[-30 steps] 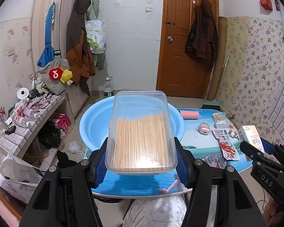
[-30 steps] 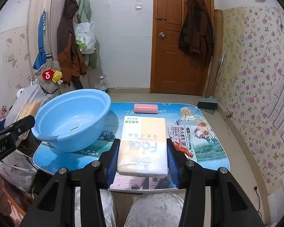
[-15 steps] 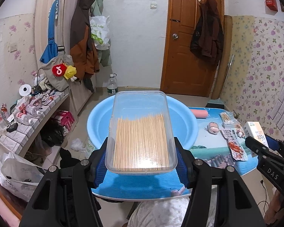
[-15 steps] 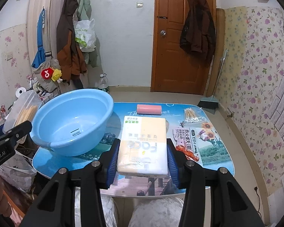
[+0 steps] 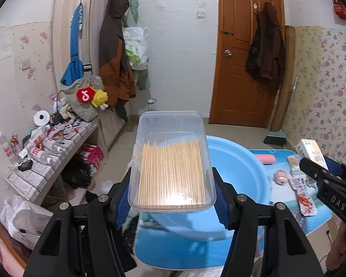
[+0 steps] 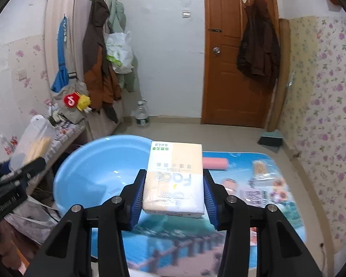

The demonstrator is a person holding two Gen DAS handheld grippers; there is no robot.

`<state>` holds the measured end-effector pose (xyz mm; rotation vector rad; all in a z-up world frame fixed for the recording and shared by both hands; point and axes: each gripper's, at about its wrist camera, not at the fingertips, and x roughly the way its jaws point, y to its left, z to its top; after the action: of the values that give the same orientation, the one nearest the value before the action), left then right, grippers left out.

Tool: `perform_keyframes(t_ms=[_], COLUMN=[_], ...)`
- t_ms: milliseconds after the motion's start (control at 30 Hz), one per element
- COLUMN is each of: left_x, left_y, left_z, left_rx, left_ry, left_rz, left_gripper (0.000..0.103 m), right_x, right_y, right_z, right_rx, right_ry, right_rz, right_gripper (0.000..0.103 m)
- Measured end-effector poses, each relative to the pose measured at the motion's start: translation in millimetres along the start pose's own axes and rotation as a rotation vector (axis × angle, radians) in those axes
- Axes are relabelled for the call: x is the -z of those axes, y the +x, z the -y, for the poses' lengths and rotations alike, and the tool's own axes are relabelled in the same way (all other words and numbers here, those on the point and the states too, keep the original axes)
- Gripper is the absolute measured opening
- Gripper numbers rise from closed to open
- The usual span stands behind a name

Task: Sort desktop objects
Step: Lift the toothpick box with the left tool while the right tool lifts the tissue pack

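Hovering past the counter's [image 6: 253, 210] left edge, the left gripper [image 5: 171, 198] has its jaws clamped on the clear skewer box [image 5: 171, 161], long axis running forward, with the blue basin [image 6: 99, 175] just to its right. The right gripper [image 6: 174, 199], jaws clamped on the tissue pack [image 6: 174, 175], tilts downward at the basin's right rim, nearer the bowl

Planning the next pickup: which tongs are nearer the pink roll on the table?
Right. The right tongs, holding the tissue pack, sit beside the pink roll; the left tongs are beyond the basin.
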<state>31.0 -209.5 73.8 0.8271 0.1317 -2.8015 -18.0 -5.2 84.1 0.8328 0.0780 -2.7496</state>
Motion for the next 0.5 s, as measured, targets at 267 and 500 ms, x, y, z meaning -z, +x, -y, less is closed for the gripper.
perform_keyframes(t_ms=[267,500], left_x=[-9,-20], left_y=[23,42], left_z=[-14,-8], left_rx=[-0.027,-0.008], left_ry=[-0.001,0.012], left_rz=[-0.037,-0.048], left_gripper=[0.058,0.058], right_x=[-14,-19], right_y=[28,55], right_z=[-41,-45], right_rx=[-0.081,-0.083], right_ry=[-0.018,-0.027], right_rz=[-0.035,-0.079], right_gripper=[0.047,0.047])
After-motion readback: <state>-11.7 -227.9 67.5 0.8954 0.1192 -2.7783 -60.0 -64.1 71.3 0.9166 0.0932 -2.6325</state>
